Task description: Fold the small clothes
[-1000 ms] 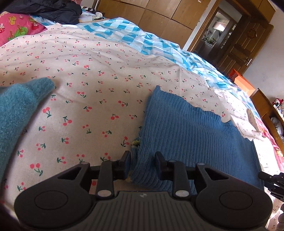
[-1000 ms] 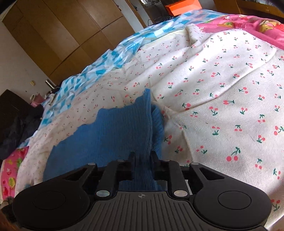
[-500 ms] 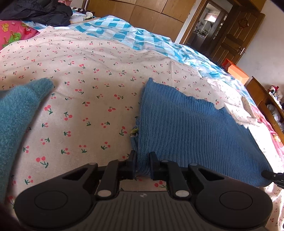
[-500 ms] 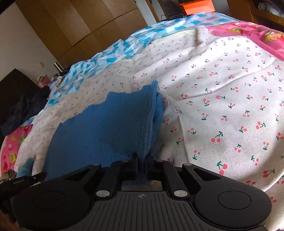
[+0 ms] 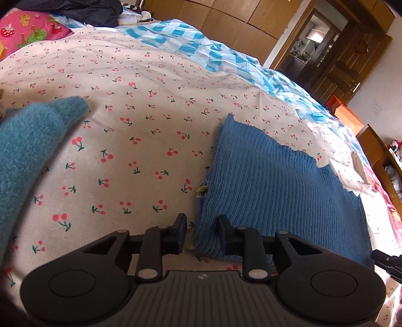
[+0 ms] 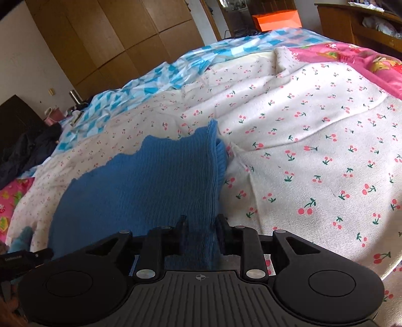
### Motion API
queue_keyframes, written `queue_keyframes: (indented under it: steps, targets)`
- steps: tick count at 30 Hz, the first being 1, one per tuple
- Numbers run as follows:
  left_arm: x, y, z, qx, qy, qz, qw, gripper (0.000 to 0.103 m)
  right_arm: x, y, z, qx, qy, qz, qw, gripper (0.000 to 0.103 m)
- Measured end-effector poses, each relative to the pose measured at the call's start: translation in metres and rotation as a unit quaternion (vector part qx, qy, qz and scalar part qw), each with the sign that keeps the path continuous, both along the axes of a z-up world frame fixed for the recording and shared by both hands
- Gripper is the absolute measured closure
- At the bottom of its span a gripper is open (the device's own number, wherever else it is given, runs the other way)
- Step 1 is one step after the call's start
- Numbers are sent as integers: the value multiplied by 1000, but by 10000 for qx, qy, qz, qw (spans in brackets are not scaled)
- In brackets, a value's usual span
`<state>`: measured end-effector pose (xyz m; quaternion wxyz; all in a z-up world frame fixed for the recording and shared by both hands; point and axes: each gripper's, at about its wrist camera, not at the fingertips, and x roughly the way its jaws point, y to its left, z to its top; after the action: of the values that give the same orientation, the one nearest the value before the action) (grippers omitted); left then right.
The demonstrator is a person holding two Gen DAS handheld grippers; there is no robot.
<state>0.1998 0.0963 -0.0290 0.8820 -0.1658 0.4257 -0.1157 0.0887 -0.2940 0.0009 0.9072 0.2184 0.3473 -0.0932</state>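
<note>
A blue ribbed knit garment (image 5: 276,191) lies folded on the cherry-print sheet (image 5: 125,100). My left gripper (image 5: 202,232) straddles its near left corner. The jaws are opening, and a strip of sheet shows between the left finger (image 5: 181,230) and the cloth. In the right wrist view the same garment (image 6: 140,191) runs away from my right gripper (image 6: 201,234), whose jaws are also opening with the near right edge of the knit lying loose between them. Each gripper's tip shows at the edge of the other's view.
A fuzzy teal garment (image 5: 30,156) lies to the left. Dark clothes (image 5: 75,7) and a pink cartoon blanket (image 5: 27,27) sit at the bed's far left, a blue-white checked sheet (image 5: 201,47) behind. Wooden wardrobes, a door and an orange box (image 5: 348,118) stand beyond the bed.
Half a second ago both grippers were pinched on the near edge of the blue garment. Now both have spread their jaws again, and the cloth rests on the bed.
</note>
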Motion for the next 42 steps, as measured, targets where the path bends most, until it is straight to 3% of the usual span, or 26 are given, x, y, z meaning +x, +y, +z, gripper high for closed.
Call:
queue_keyframes:
  steps: [4, 7, 9, 11, 13, 15, 18, 22, 26, 30, 34, 38, 42]
  targets:
    - [-8, 3, -6, -194, -19, 395, 9990, 69, 7, 12, 2, -304, -119, 178, 9993, 78]
    - [-14, 2, -5, -269, -60, 555, 9981, 68, 27, 14, -17, -382, 448, 211, 9980, 79]
    - [-15, 3, -7, -272, -31, 603, 9978, 68, 30, 8, -25, -277, 596, 157, 9977, 80]
    - [-15, 4, -7, -270, -20, 644, 9976, 68, 27, 6, -18, -211, 578, 27, 9981, 80]
    - [-17, 3, -4, -155, -59, 699, 9974, 68, 21, 12, -3, -511, 441, -37, 9977, 77]
    - [-21, 0, 1, -41, -156, 700, 9974, 68, 18, 22, 13, -739, 246, 70, 9969, 77]
    - [-30, -3, 5, -118, -255, 651, 9975, 68, 30, 42, 30, -689, 136, 386, 9968, 77]
    - [-35, -3, 5, -317, -197, 593, 9975, 68, 65, 79, 36, -514, 217, 951, 9939, 77]
    - [-38, 1, 5, -410, -284, 709, 9962, 67, 100, 132, 43, -756, 194, 1616, 9838, 76]
    - [-37, 5, -7, -671, -110, 645, 9956, 67, 140, 180, 41, -797, 376, 2130, 9731, 73]
    - [-37, 3, -13, -671, -170, 443, 9966, 67, 180, 219, 34, -786, 699, 2360, 9660, 64]
    - [-34, 8, -18, -892, -151, 389, 9951, 64, 214, 249, 24, -744, 1070, 2435, 9611, 62]
    - [-34, 10, -20, -942, -182, 332, 9948, 64, 240, 283, 6, -1367, 1470, 2495, 9473, 54]
